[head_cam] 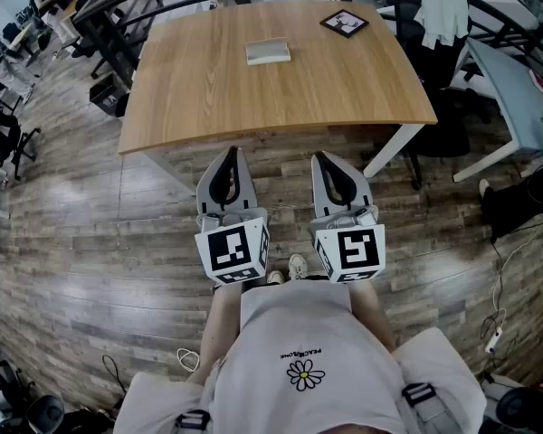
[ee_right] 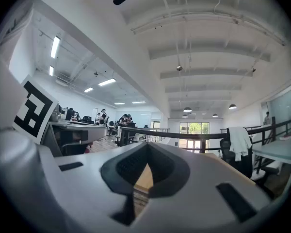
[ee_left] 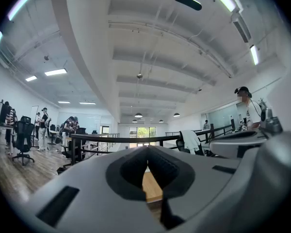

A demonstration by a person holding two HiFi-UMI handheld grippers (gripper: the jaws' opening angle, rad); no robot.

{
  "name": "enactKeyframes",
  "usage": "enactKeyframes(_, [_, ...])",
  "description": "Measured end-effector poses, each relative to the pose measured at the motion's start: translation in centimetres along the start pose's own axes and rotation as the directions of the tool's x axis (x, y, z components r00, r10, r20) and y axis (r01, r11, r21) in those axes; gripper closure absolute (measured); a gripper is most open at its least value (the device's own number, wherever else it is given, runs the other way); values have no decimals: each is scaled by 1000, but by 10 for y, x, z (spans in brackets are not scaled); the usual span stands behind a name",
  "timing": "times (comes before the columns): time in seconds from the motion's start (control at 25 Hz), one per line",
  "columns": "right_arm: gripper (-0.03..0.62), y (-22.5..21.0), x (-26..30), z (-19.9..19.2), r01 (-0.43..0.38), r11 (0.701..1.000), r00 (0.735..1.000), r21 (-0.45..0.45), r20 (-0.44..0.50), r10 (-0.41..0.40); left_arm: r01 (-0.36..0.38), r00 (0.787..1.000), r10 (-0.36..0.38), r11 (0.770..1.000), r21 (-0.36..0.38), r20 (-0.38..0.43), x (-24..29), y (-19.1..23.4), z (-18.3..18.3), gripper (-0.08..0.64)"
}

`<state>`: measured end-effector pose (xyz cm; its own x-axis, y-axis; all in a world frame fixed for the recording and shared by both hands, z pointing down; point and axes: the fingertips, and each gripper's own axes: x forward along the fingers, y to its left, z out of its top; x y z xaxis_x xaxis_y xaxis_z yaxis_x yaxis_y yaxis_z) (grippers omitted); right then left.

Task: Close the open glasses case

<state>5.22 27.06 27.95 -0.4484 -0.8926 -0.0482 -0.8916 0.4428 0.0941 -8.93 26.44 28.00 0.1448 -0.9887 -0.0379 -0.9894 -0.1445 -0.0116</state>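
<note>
1. Head view shows your left gripper (head_cam: 230, 155) and right gripper (head_cam: 323, 159) held level, side by side over the floor, each with its jaws pressed together on nothing.
2. Just beyond them stands the wooden table (head_cam: 199, 98).
3. Toward its far side lies the glasses case (head_cam: 268, 51), well apart from both grippers; you cannot tell its contents.
4. Farther right lies a black square card (head_cam: 344, 22).

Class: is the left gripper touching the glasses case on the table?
Apart. The head view shows the left gripper over the floor, short of the table's near edge, with the glasses case lying well up the tabletop.
</note>
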Motion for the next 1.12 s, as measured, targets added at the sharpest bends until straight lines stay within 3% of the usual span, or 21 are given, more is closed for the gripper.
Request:
enactKeyframes(0.68, [584,-10,24,6,-75,997,996,17,53,74,-16,1000,15,1000,-10,-20,28,1,-8,543])
enactKeyframes(0.84, [584,-14,29,2,-76,997,995,-14,57,77,-24,1000,24,1000,-3,-15,35,-1,-9,543])
enactKeyframes(1.12, [584,-20,36,-8,-149,989,988,-1,45,149,-42,999,43,999,-12,14,50,-14,-3,543])
